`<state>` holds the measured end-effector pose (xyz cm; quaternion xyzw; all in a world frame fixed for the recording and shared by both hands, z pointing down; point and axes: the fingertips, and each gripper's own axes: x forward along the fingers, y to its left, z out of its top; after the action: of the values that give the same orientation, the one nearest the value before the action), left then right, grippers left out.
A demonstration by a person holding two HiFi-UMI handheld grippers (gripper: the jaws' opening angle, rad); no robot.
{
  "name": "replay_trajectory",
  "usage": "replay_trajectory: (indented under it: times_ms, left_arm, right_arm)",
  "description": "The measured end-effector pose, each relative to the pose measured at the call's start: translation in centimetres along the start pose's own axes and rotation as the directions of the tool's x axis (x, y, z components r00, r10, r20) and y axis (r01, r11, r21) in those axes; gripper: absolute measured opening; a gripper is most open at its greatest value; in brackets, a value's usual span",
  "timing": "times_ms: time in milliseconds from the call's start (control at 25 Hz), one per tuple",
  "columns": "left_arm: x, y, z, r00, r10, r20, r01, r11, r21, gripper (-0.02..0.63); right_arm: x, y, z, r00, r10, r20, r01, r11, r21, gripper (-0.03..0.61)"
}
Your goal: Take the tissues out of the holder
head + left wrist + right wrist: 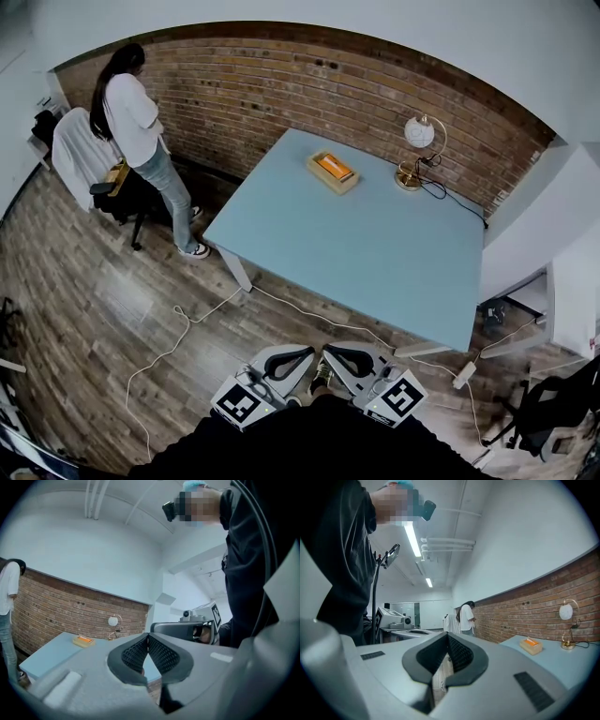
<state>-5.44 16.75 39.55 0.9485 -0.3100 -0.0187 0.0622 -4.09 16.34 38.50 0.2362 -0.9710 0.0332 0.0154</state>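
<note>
One pale-blue table (375, 253) fills the middle of a room with a wood floor (84, 281) and a brick wall (281, 84). The wooden tissue holder (322, 178), with the orange tissue pack (335, 168) in it, sits near the table's far edge, not far from a globe lamp (418, 136). Left gripper (148, 637) and right gripper (447, 637) hang well short of the table, both pinched closed on nothing; only the head view catches the white cable (178, 328) on the floor, and only the right gripper view shows the ceiling strip lights (412, 538).
</note>
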Motion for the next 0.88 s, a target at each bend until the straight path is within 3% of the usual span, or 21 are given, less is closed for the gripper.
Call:
replay_trajectory:
  times_ms: [880]
  left_arm:
    - [13.8, 8.2, 2.0, 0.997, 0.071, -0.011, -0.071, 0.997, 0.008, 0.009]
  right_arm:
    - [0.4, -15.8, 1.5, 0.999, 0.028, 0.017, -0.029, 0.999, 0.035, 0.005]
